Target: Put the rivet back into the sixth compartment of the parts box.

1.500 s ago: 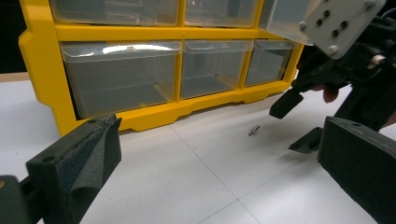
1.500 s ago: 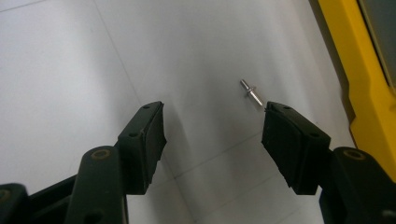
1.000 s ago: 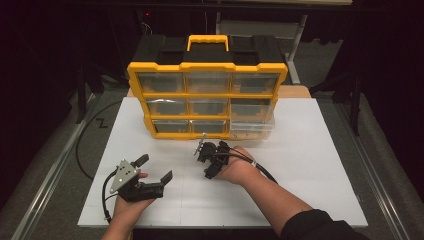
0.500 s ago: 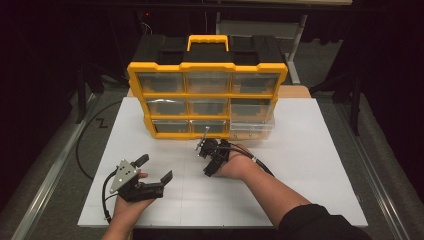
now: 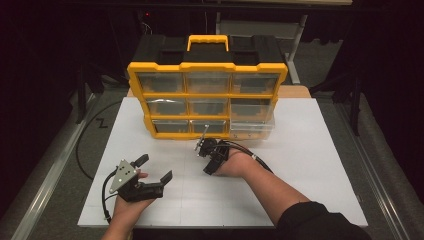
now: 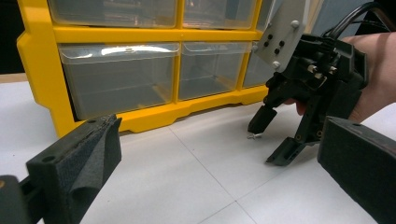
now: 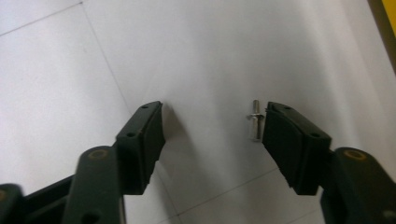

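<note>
The room around you is dark; the work surface is a white board (image 5: 310,165) marked with a faint grid, lying on a table. At its far edge stands a yellow organizer (image 5: 207,97) with clear plastic drawers and a black top; its lower right drawer (image 5: 251,129) stands pulled out a little.

The workpiece is a small metal pin (image 7: 255,120), silver, short, with a narrow collar near one end. It lies flat on the board in front of the organizer's bottom row. In the left gripper view the same pin (image 6: 253,136) lies on the board directly below the tip of one jaw of your right gripper.

Your right gripper (image 7: 212,128) points down at the board, tilted forward, with your right hand (image 5: 235,162) behind it and the forearm coming in from the lower right. Its jaws have just been closing and now stand about half apart. The pin lies inside the gap, just beside the inner face of the right-hand jaw as the right gripper view shows it; whether the pad touches it cannot be told. The other jaw is well apart from the pin. Nothing is gripped.

Your left gripper (image 5: 155,167) rests low over the near left part of the board, held level in your left hand (image 5: 125,207), jaws wide apart and empty, aimed toward the organizer and the right gripper.
</note>
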`<state>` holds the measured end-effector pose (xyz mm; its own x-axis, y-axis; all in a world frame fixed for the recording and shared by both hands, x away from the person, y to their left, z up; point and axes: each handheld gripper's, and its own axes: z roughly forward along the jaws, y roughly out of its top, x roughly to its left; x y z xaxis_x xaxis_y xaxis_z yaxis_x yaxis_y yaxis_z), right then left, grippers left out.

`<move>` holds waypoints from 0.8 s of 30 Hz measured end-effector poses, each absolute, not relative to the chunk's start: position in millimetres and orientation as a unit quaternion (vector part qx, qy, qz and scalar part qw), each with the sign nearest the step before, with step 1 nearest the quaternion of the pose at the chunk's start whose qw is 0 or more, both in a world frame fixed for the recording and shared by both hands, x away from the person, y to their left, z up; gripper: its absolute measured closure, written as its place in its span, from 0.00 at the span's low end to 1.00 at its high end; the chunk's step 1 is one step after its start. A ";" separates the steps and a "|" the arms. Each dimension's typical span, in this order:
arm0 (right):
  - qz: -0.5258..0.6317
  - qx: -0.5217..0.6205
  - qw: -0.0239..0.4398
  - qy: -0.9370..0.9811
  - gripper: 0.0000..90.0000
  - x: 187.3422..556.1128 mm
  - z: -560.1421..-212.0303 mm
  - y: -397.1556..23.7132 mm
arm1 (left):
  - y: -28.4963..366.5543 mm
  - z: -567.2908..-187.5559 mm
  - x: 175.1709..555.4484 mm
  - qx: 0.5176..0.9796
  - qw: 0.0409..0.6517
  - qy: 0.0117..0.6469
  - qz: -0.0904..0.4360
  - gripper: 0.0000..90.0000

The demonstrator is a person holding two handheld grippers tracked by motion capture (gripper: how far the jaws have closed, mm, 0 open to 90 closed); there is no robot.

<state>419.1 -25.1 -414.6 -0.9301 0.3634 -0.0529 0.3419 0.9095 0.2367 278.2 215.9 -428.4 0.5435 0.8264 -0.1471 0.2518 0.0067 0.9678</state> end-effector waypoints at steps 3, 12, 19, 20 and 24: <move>0.112 0.176 0.040 0.977 0.53 418.3 -413.7 -24.9 | 215.6 -428.3 278.1 0.660 0.580 0.408 0.248 0.00; 0.108 0.173 0.046 0.978 0.59 415.3 -411.8 -21.5 | 216.4 -428.2 278.2 0.661 0.579 0.408 0.248 0.00; 0.124 0.190 0.069 0.971 0.60 415.0 -411.5 -12.9 | 216.4 -428.1 278.0 0.661 0.580 0.408 0.248 0.00; 0.126 0.192 0.069 0.971 0.60 414.6 -412.6 -10.8 | 216.5 -428.1 278.0 0.660 0.580 0.408 0.248 0.00; 0.123 0.206 0.082 0.967 0.60 416.4 -413.3 -6.3 | 216.7 -427.9 277.7 0.660 0.581 0.407 0.248 0.00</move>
<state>416.4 -6.3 -413.3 -0.9020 0.4180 -0.1083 0.3774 0.8851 0.2724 277.7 216.7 -427.9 0.5461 0.8250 -0.1452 0.2497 0.0052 0.9683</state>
